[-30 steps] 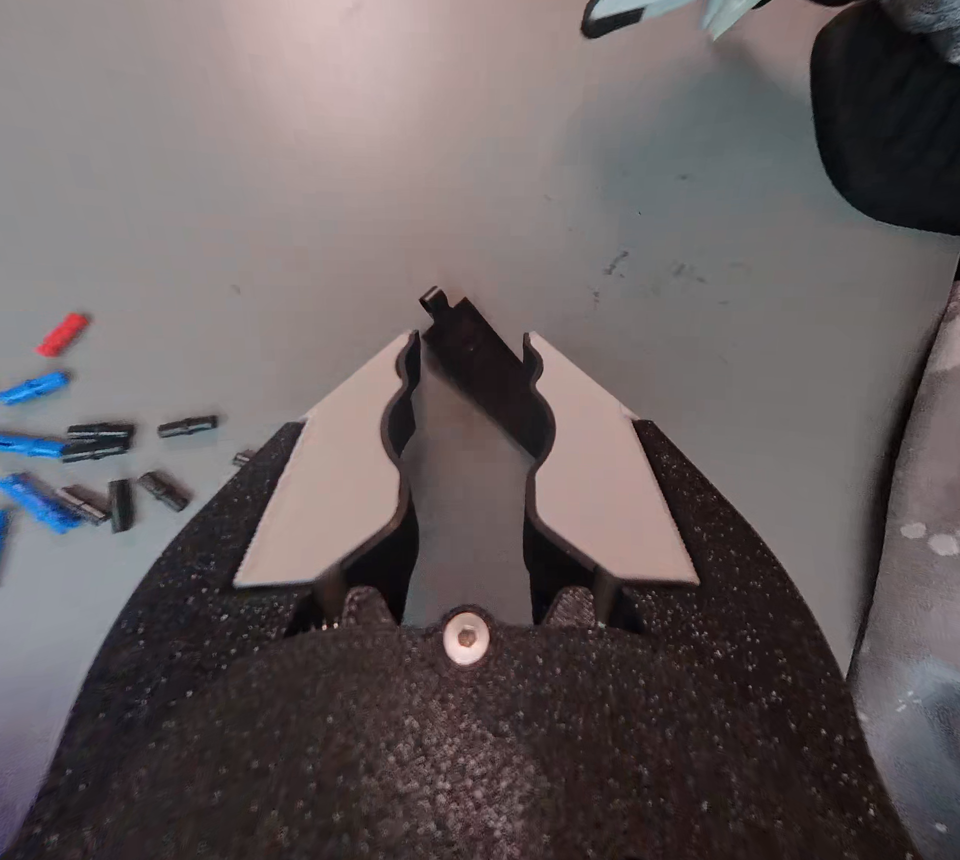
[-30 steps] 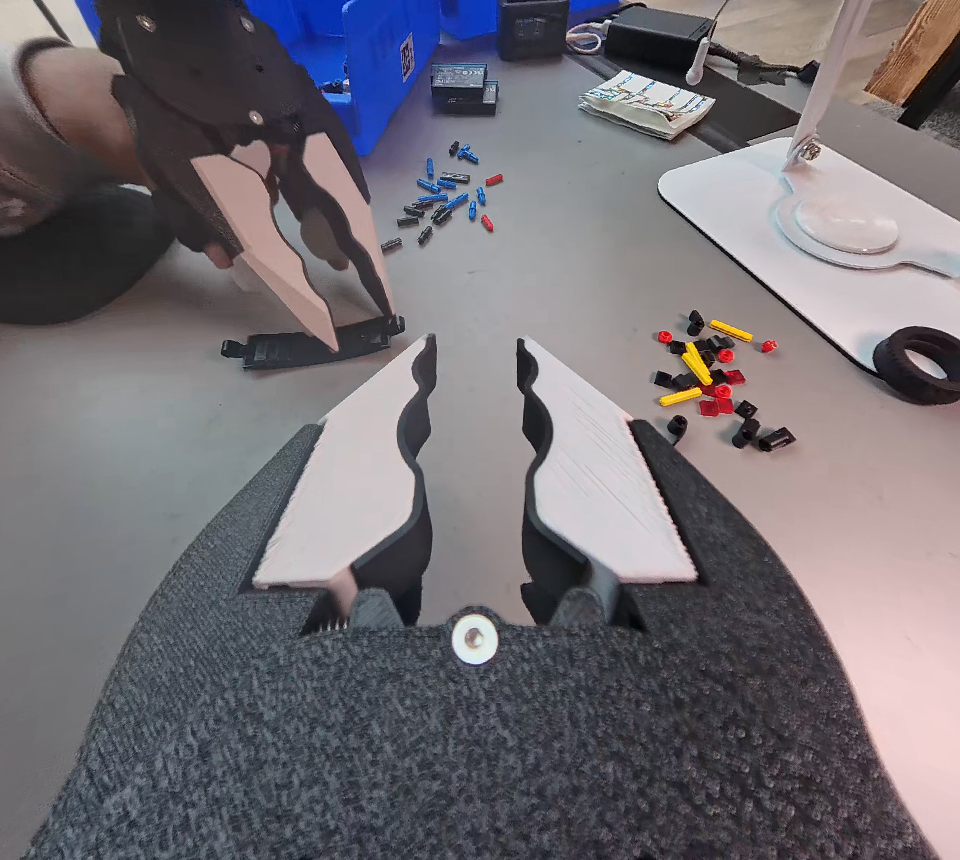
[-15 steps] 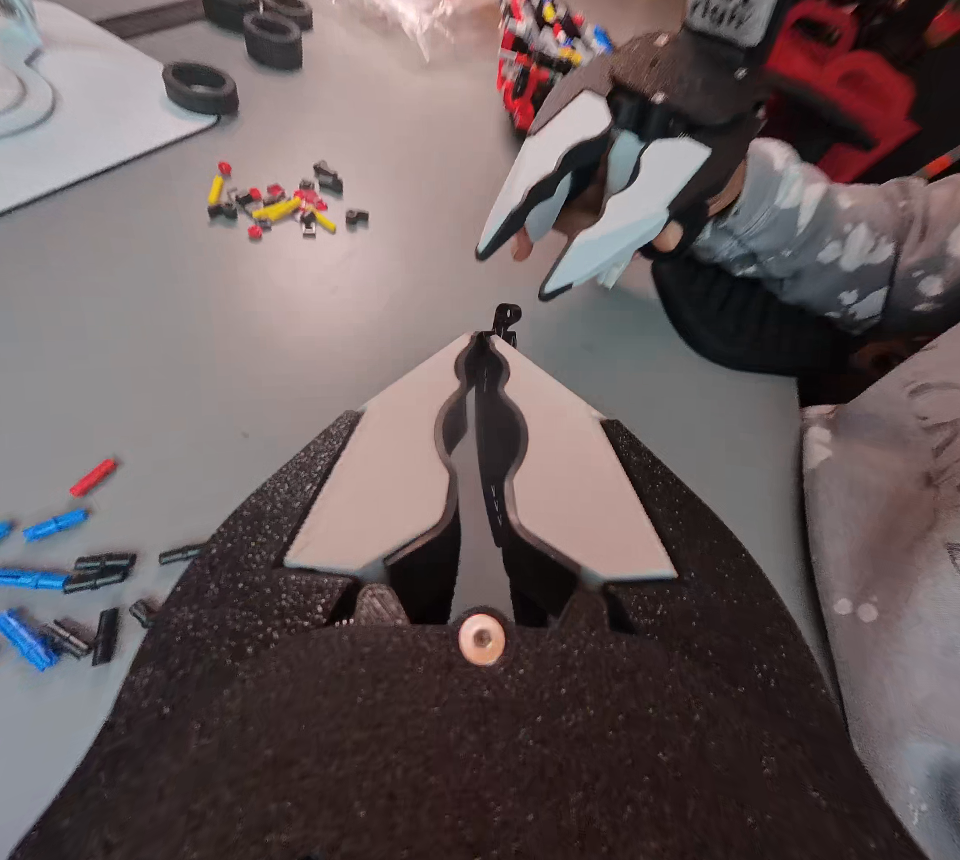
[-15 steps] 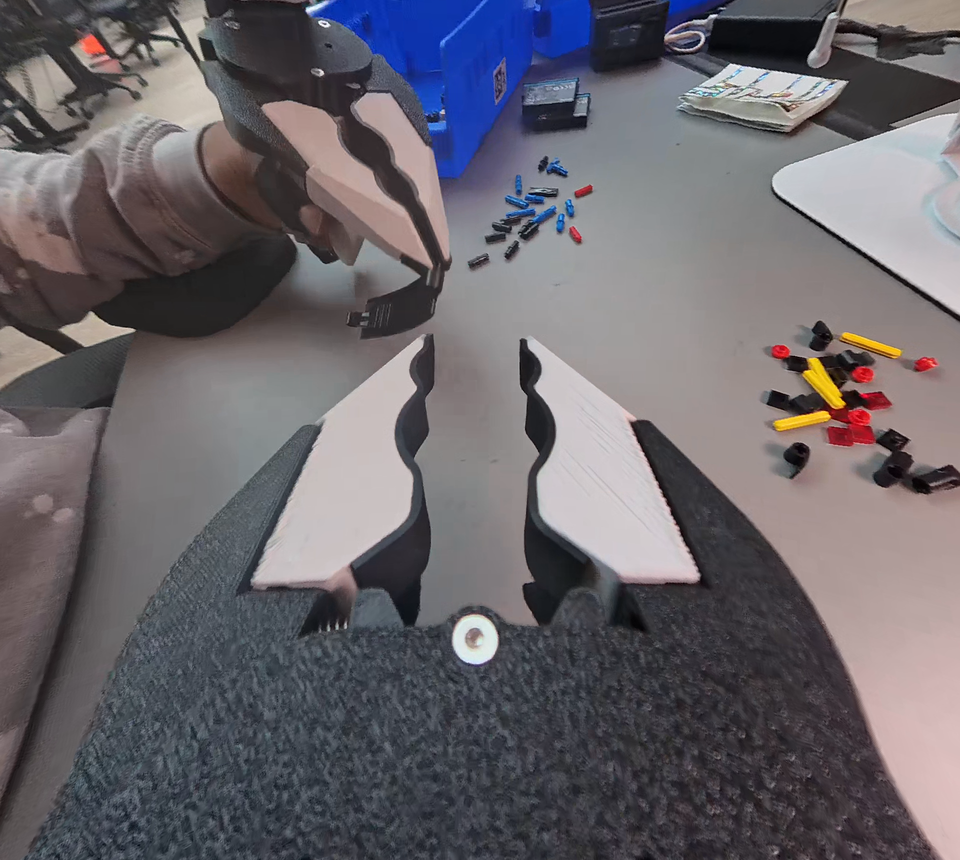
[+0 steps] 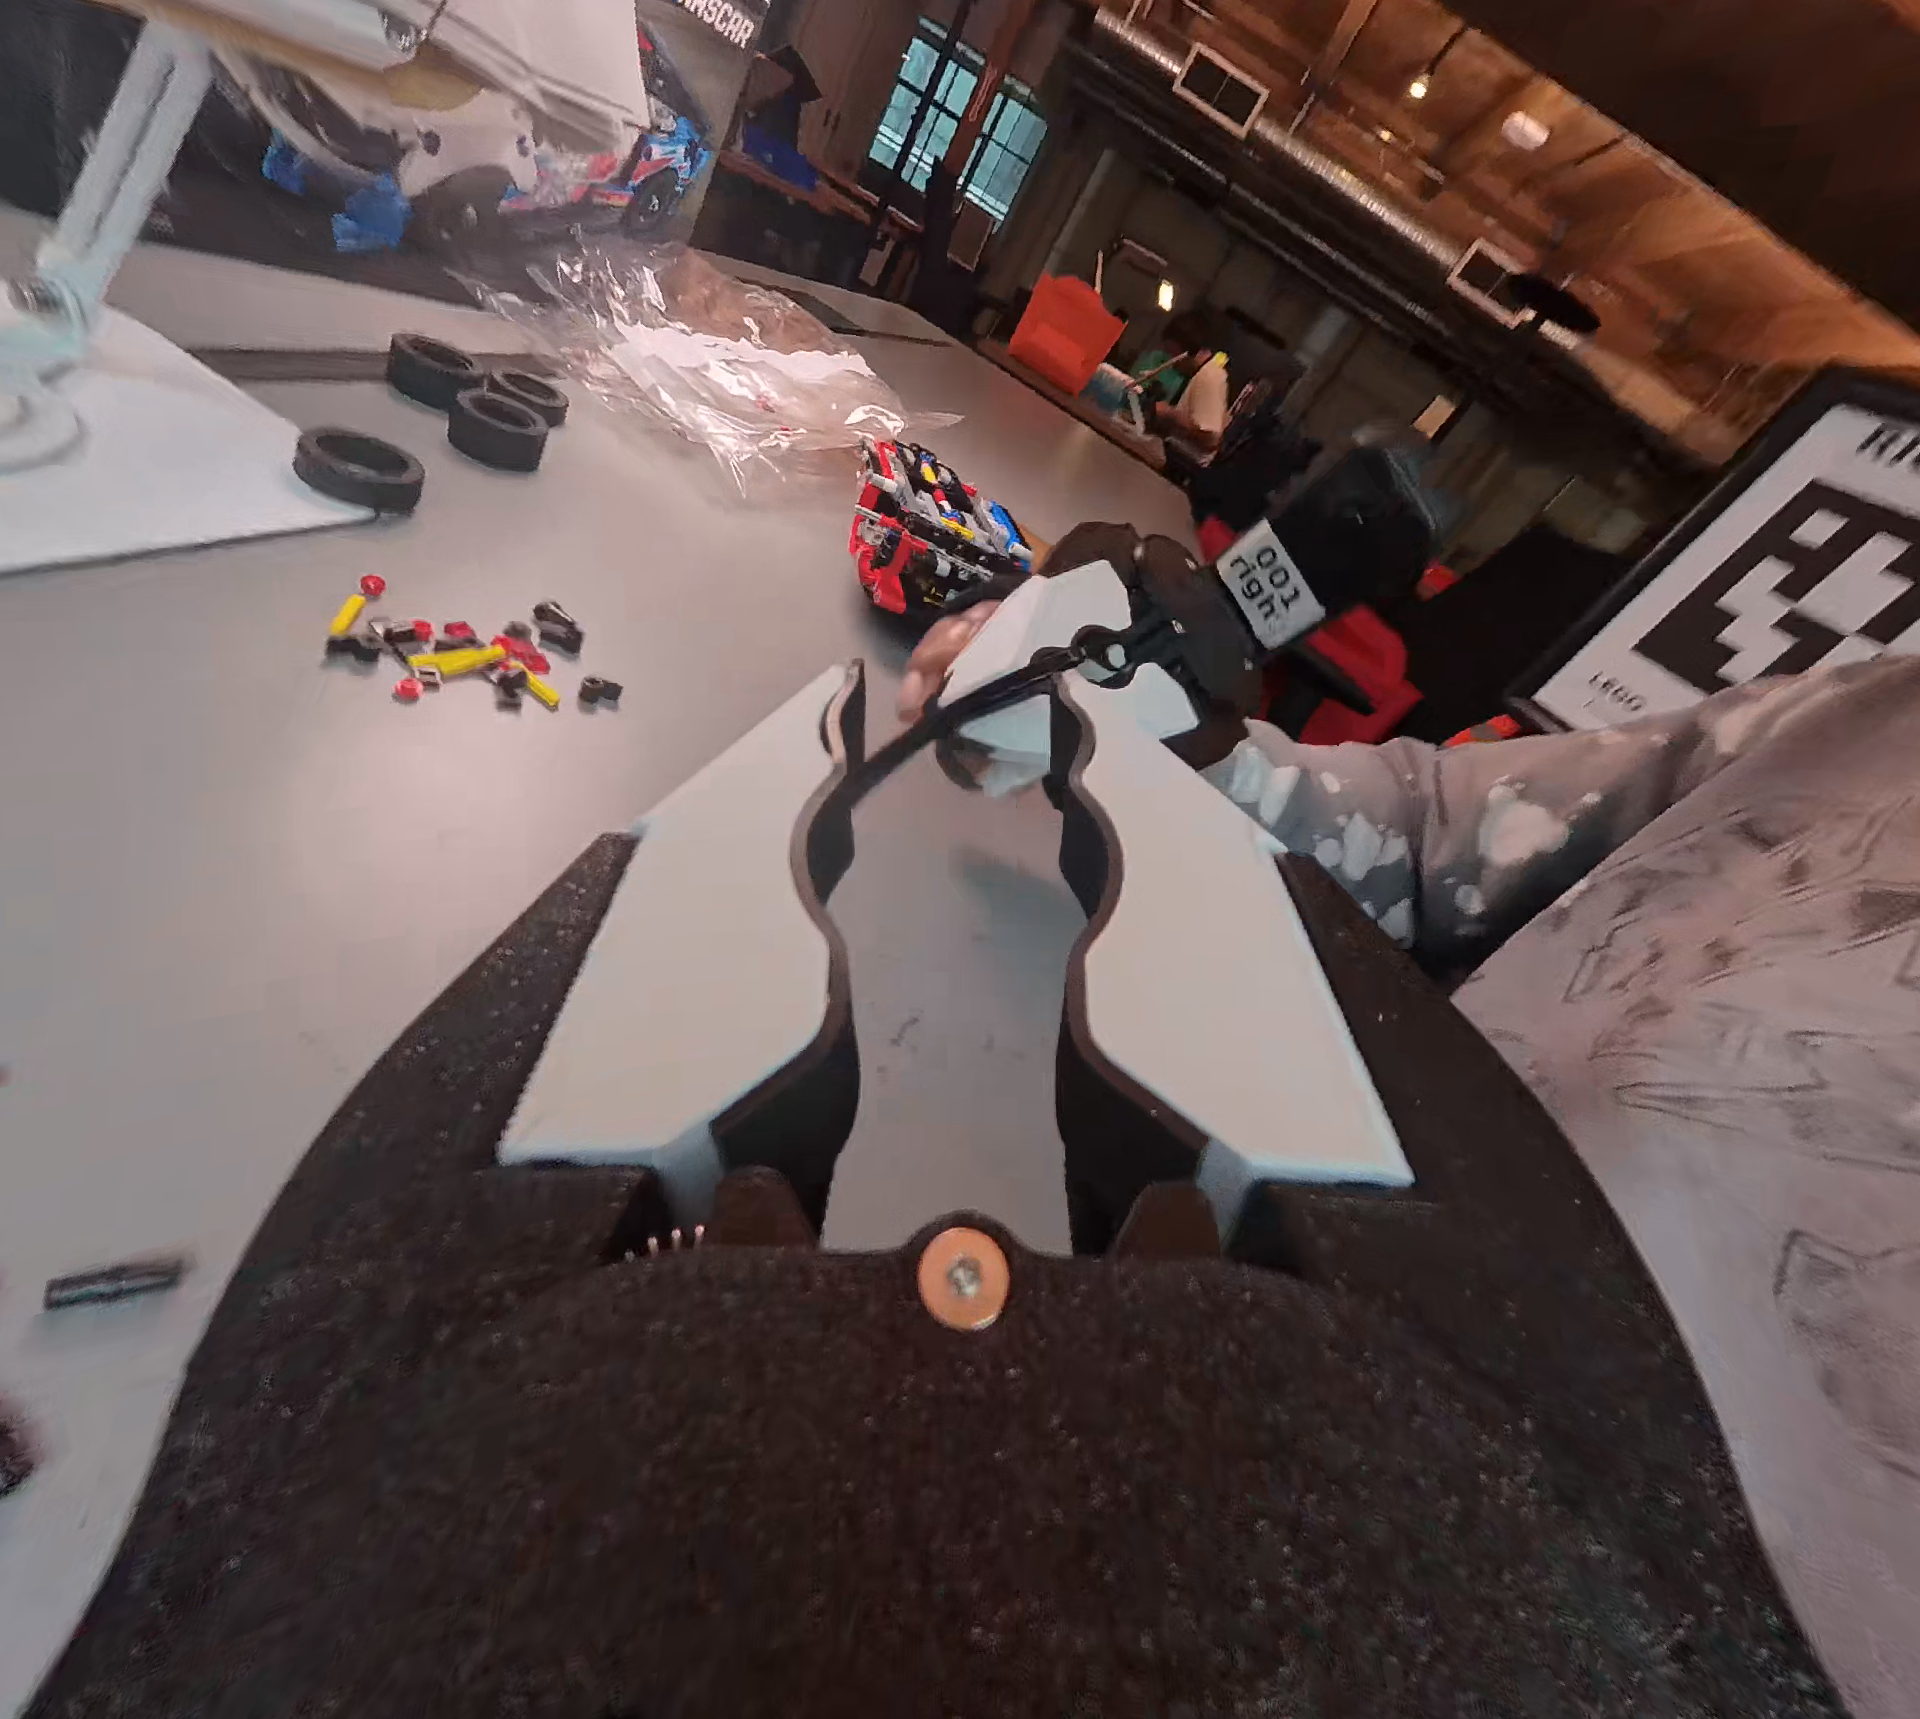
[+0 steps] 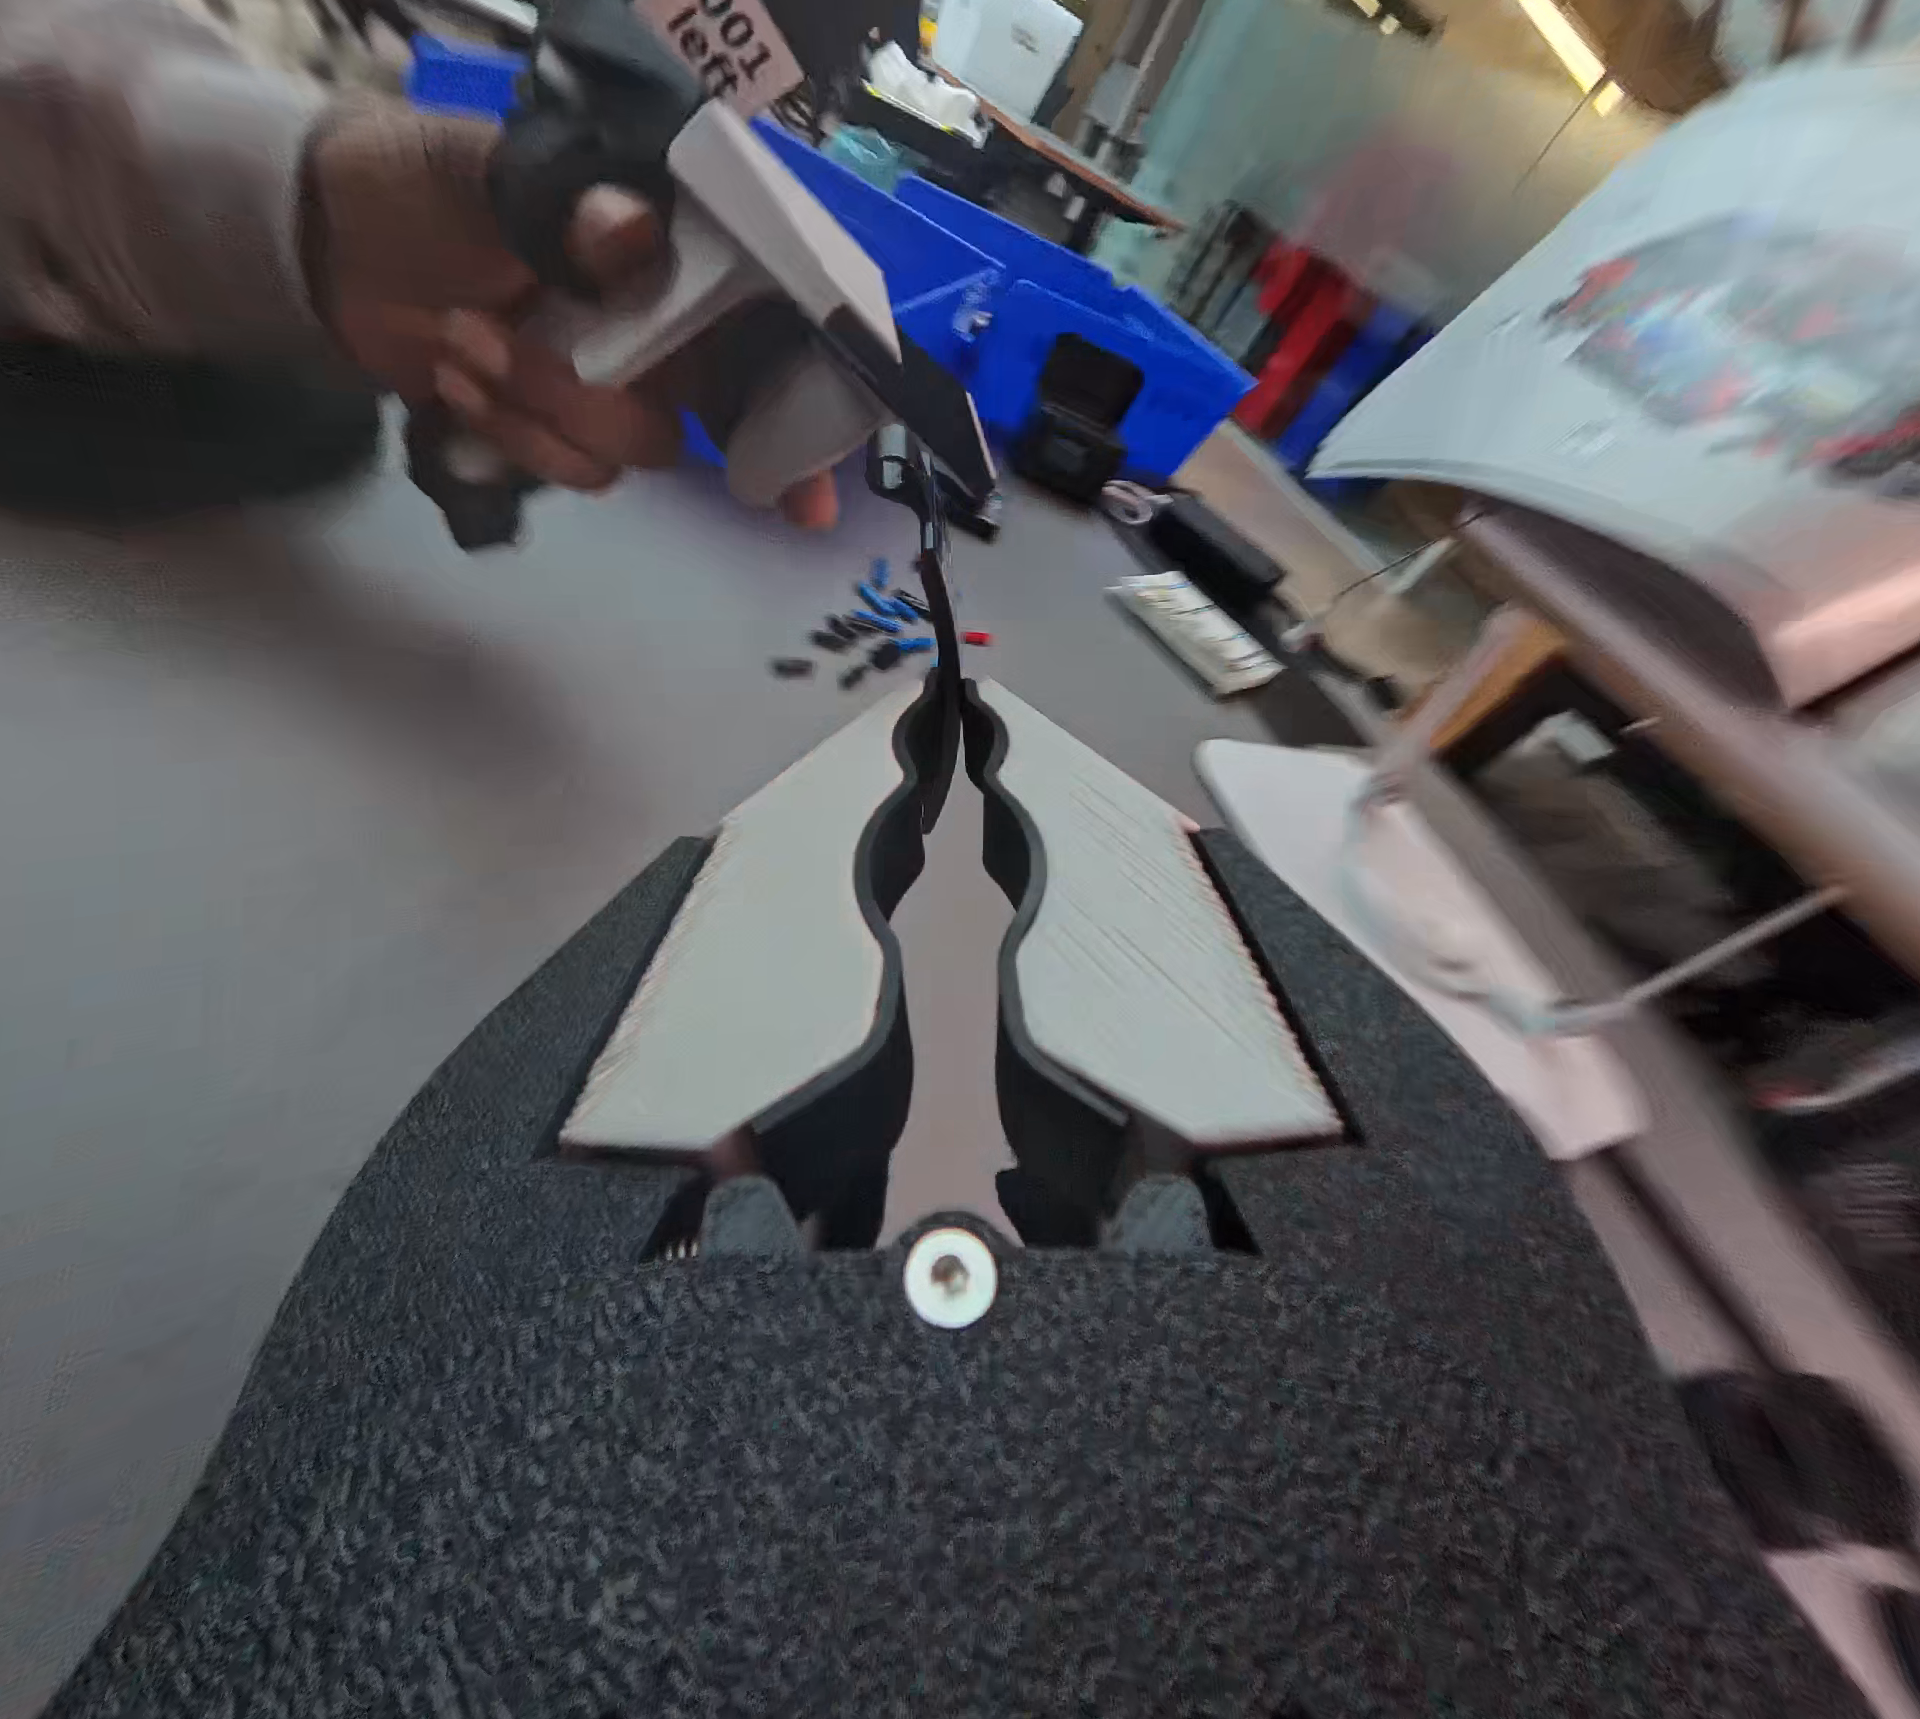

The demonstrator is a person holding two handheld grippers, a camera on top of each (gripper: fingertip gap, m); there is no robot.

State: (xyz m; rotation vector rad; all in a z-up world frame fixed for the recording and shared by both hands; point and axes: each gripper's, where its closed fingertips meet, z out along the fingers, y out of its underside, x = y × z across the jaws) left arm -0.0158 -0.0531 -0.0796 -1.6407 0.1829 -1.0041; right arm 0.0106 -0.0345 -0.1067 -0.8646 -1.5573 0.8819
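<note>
While the right tool (image 6: 956, 687) pinches a black strip (image 6: 940, 620), the left tool (image 5: 961, 682), at its 11 o'clock, gapes open above the counter (image 5: 260, 838).

Motion blur smears the open booklet (image 6: 1704, 298) at right, its pages unreadable

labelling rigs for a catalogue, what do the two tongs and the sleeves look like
Both tongs, left and right, have pale grey wedge fingers with wavy black inner edges, on a speckled black body with a silver screw. Each carries a white sticker with black writing. The sleeves are grey with pale blotches.
</note>
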